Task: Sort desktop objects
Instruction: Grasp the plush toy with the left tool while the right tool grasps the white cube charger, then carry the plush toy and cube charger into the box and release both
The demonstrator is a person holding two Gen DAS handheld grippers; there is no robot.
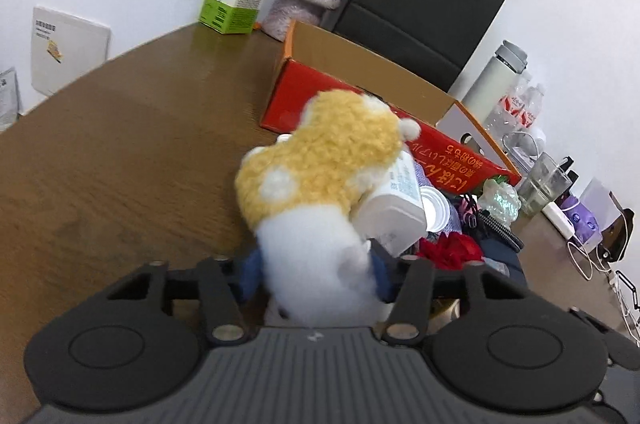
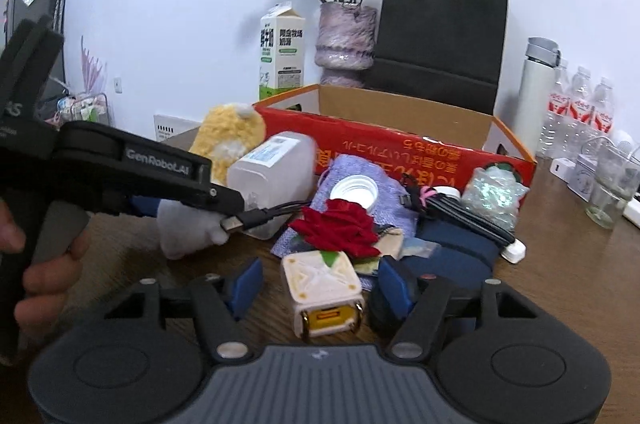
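Note:
My left gripper (image 1: 316, 272) is shut on a yellow and white plush toy (image 1: 320, 168), which fills the space between its blue pads. In the right wrist view the same toy (image 2: 228, 140) shows at the left behind the left gripper's black body. My right gripper (image 2: 320, 284) is open, its pads on either side of a small cream box with a yellow port (image 2: 324, 296), not touching it. A red open cardboard box (image 2: 400, 144) stands behind the pile; it also shows in the left wrist view (image 1: 360, 64).
A white plastic bottle (image 2: 276, 164), a white lid (image 2: 354, 190) on purple cloth, a red fabric rose (image 2: 340, 228), black cables (image 2: 472, 216) and a dark blue pouch (image 2: 452, 244) lie in front of the box. Milk carton (image 2: 282, 52), vase (image 2: 346, 40), black bag (image 2: 440, 36), bottles and glass stand behind.

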